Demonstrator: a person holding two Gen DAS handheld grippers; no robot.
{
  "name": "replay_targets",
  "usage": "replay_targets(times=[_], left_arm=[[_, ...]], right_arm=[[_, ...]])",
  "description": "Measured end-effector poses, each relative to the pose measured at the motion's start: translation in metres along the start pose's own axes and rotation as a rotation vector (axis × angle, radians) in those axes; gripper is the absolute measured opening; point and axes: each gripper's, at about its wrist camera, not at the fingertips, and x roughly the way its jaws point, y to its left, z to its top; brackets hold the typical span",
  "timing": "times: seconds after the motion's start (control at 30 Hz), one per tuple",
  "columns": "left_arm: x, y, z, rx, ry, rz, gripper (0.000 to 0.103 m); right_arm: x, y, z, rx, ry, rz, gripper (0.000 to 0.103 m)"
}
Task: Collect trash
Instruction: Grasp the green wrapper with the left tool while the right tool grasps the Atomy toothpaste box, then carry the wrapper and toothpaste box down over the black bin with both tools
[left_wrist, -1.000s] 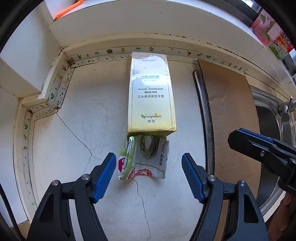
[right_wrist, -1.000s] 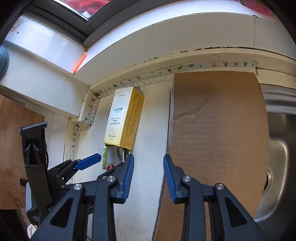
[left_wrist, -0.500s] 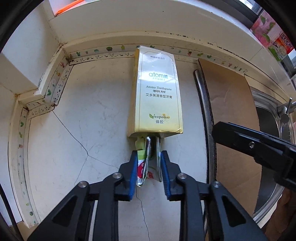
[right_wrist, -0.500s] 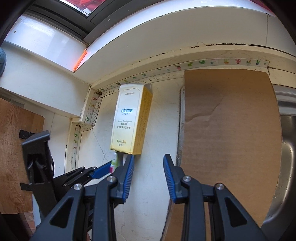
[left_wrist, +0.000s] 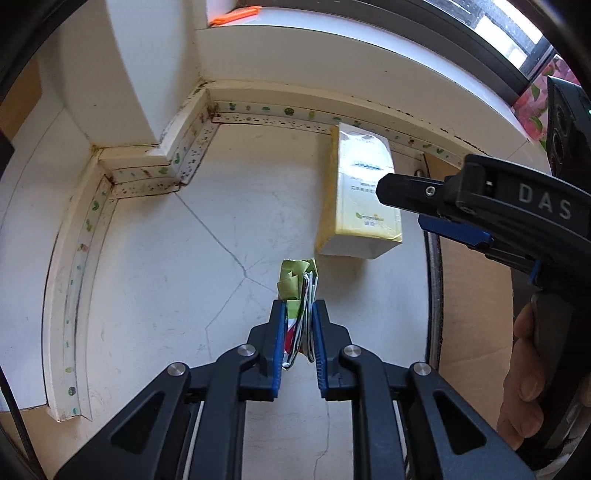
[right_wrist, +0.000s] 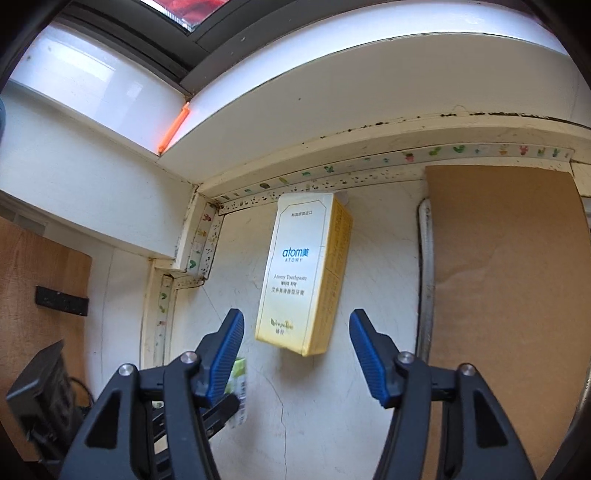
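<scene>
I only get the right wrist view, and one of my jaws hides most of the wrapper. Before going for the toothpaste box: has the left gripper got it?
Observer: Yes, the left gripper has its jaws shut on the wrapper, folded flat between them.
Operator: Is it touching the toothpaste box?
Observer: No; bare counter shows between it and the toothpaste box.
Operator: How much is gripped?
Observer: The near part; the crumpled green end sticks out past the jaws.

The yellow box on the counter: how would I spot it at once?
Find the white cracked counter below the window ledge. The box lies flat there, its far end at the cactus-patterned strip, left of the brown cardboard sheet. Only it is pale yellow, marked Atomy Toothpaste.
</scene>
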Motion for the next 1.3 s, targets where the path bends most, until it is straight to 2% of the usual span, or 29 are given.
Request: replay_targets(times=[0.13,0.4,0.47,0.5,0.53,0.57,0.87,1.03,1.3], left_arm=[[-0.004,0.010,-0.009,0.008,-0.026,0.126,0.012],[-0.012,0.043,-0.005,-0.032,-0.043,0.168,0.012],[-0.014,0.046,-0.004,-0.033,-0.045,0.167,0.012],[-0.016,0.045,-0.006,-0.033,-0.046,0.167,0.012],[-0.016,0.043,-0.006,-0.034,-0.045,0.166,0.012],[-0.015,0.043,-0.007,-0.036,-0.044,0.162,0.012],[-0.037,0.026,-0.037,-0.012,-0.059,0.106,0.012],[-0.063,0.026,-0.071,-0.012,-0.074,0.049,0.012],[-0.109,0.031,-0.146,0.032,-0.100,-0.019,0.012]], right_arm=[[0.015,0.012,0.003,-0.034,0.009,-0.029,0.060],[0.046,0.018,0.007,-0.041,0.047,-0.152,0.060],[0.052,0.014,0.004,-0.031,0.068,-0.156,0.060],[0.050,0.014,0.002,-0.035,0.049,-0.154,0.059],[0.050,0.012,0.000,-0.035,0.051,-0.160,0.057],[0.049,0.011,-0.002,-0.036,0.050,-0.158,0.048],[0.013,0.017,-0.040,-0.072,0.027,-0.099,0.047],[-0.021,0.031,-0.079,-0.110,0.007,-0.058,0.047],[-0.077,0.053,-0.168,-0.178,-0.044,-0.071,0.047]])
